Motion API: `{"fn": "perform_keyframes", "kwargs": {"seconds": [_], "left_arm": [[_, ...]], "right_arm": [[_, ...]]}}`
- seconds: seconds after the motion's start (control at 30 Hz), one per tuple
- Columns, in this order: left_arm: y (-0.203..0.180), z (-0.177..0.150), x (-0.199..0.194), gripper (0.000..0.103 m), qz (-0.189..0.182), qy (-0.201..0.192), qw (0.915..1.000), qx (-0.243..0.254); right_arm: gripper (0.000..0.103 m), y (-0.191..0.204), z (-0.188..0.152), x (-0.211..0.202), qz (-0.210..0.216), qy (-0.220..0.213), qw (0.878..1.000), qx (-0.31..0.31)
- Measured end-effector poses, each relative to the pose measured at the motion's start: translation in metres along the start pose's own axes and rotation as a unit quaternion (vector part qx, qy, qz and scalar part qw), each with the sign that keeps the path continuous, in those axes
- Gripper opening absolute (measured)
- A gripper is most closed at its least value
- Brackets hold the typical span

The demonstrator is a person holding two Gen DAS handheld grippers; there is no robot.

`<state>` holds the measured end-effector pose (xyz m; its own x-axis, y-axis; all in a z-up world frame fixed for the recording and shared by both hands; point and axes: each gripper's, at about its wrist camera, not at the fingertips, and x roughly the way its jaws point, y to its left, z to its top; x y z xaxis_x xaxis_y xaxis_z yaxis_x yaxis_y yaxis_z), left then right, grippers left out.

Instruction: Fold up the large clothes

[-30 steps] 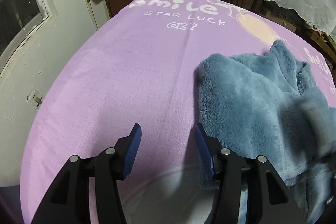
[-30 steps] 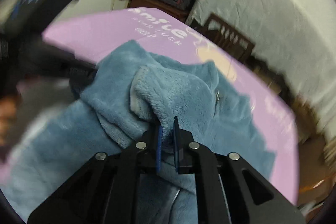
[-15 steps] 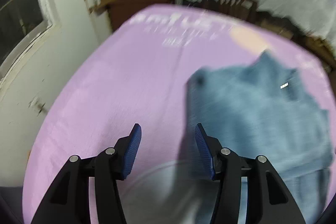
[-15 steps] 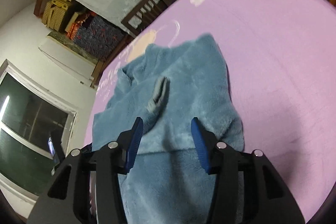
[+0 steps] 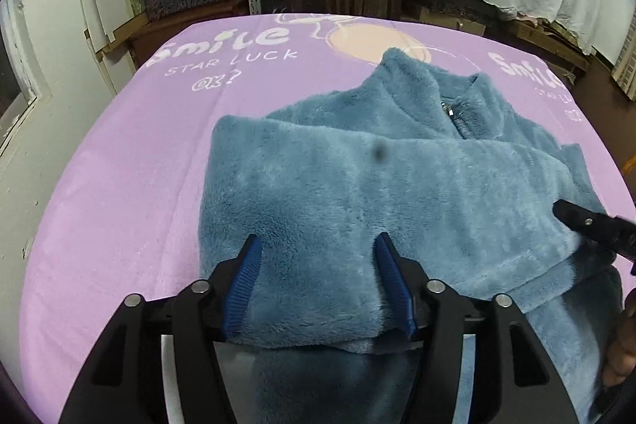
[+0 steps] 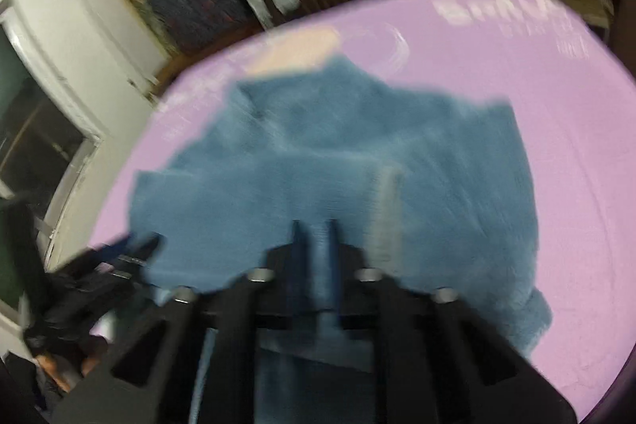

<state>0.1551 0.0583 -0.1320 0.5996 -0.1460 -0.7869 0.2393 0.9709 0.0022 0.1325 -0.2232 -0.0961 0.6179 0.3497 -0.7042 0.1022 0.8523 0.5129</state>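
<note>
Blue fleece jacket (image 5: 397, 185) lies on the purple printed blanket (image 5: 127, 153), collar (image 5: 413, 78) and zipper pull at the far end, hem toward both cameras. One sleeve (image 5: 357, 177) is folded flat across the chest, so its long axis runs left to right, square to the line both grippers point along.

Key relation: the folded near edge of the fleece lies directly ahead of and under both grippers. In the left wrist view the left side edge of the garment falls just outside the left finger, so this gripper is lined up on the left near corner. Right gripper's tip (image 5: 572, 215) shows at the right margin of that view, low over the fleece at the right side. Each hand is nearer its own side; judged next move is a near-edge lift toward the collar.

Left gripper (image 5: 316, 245): fingers spread and opening, the folded edge between the blue pads (image 5: 246, 277). Pads do not appear to press the pile; no grip yet.

Right gripper (image 6: 314, 229): view is motion-blurred. Fingers drawn close together with a narrow strip of blue fleece between them; reads as pinching the near edge of the jacket, though blur hides the pad contact.
</note>
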Motion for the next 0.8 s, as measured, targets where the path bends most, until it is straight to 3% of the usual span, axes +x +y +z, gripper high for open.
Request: {"fn": "perform_keyframes", "kwargs": {"seconds": [0.13, 0.3, 0.37, 0.53, 0.57, 0.73, 0.8], "left_arm": [[0.006, 0.000, -0.008, 0.060, -0.009, -0.004, 0.9999, -0.010], [0.003, -0.008, -0.042, 0.060, -0.030, -0.034, 0.9990, -0.007], [-0.008, -0.011, -0.038, 0.061, -0.033, -0.027, 0.9990, 0.012], [-0.021, -0.018, -0.019, 0.064, 0.006, -0.013, 0.9991, 0.040], [-0.021, -0.018, -0.018, 0.065, 0.007, -0.012, 0.9991, 0.039], [-0.016, -0.017, -0.020, 0.067, -0.004, -0.009, 0.9996, 0.028], [-0.008, -0.016, -0.029, 0.067, -0.017, -0.006, 0.9997, 0.017]], "right_arm": [[0.000, -0.013, 0.000, -0.006, 0.033, 0.006, 0.999, 0.034], [0.006, 0.006, -0.007, -0.047, 0.036, -0.026, 0.999, -0.004], [0.006, 0.011, -0.013, -0.055, 0.042, -0.025, 0.999, -0.018], [0.005, 0.008, -0.022, -0.027, 0.002, 0.020, 1.000, -0.022], [0.000, 0.003, -0.024, -0.015, 0.000, 0.034, 0.999, -0.019], [0.000, -0.003, -0.023, -0.017, 0.019, 0.037, 0.999, -0.005], [0.005, 0.001, -0.021, -0.030, 0.024, 0.029, 0.999, -0.003]]}}
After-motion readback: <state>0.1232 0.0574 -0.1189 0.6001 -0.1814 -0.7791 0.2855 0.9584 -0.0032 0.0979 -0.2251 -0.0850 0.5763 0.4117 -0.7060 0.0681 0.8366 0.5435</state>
